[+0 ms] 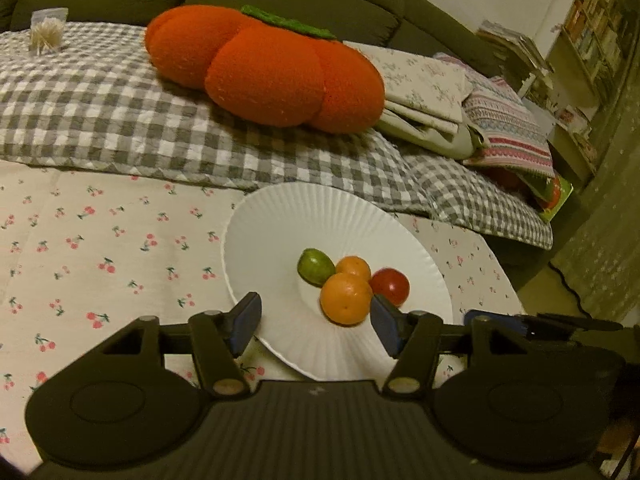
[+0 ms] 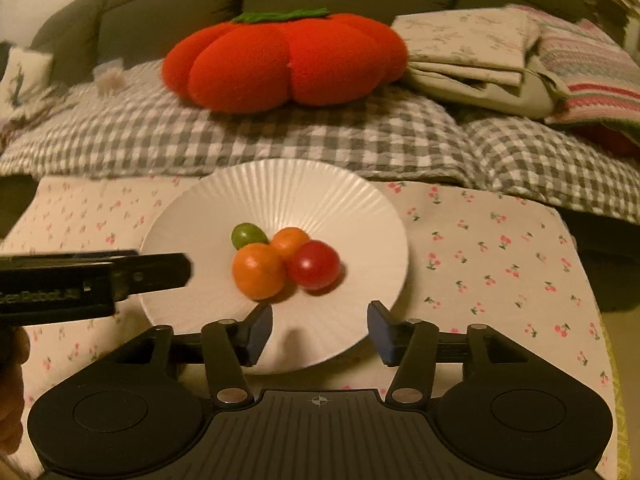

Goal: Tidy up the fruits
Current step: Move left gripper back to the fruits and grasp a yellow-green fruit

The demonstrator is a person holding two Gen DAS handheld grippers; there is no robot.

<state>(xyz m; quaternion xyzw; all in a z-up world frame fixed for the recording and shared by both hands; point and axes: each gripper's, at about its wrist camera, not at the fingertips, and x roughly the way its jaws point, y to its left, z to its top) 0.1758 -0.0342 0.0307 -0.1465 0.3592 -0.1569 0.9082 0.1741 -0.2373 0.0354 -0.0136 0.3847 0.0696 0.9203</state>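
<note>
four fruits (image 2: 280,260) clustered touching mid white plate (image 2: 340,184), prob gathered there on purpose. left gripper (image 1: 316,326) & right gripper (image 2: 320,330) both wide open, empty, near plate edge.

I can't see the plate's (image 1: 280,216) near rim behind my left hand-held gripper (image 1: 316,326); the far orange (image 1: 354,267) is half hidden.

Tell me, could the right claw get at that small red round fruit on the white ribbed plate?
Probably yes. The right claw is open, with the small red round fruit just ahead of it on the white ribbed plate. Nothing lies between them, though an orange fruit touches its left side.
</note>
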